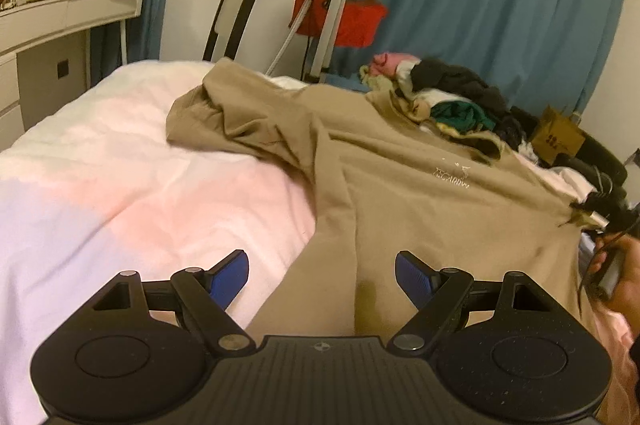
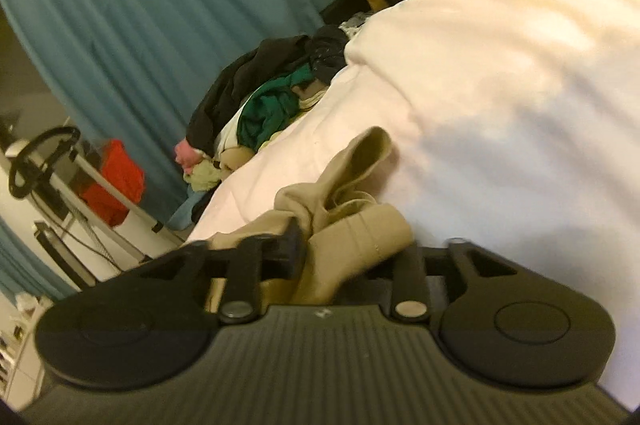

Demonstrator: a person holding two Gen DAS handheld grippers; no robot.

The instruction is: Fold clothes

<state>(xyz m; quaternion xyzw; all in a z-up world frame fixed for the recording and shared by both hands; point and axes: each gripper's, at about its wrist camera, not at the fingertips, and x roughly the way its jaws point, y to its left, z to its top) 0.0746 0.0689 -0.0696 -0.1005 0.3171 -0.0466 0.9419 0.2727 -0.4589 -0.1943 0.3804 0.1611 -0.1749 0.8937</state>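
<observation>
My right hand-held gripper [image 2: 320,249] is clamped on a bunched edge of the tan sweatshirt [image 1: 420,193], which lies spread across the bed [image 1: 140,165]. My left hand-held gripper [image 1: 322,279] hangs open over the hem. I'd pinch that hem next, then draw both sides taut before folding, avoiding the clothes pile [image 1: 440,97].

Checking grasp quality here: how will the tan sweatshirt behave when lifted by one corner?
The sweatshirt is probably floppy: it lies rumpled on the bed. Fabric bunches in the shut right tool, so it likely sags and drags.
</observation>
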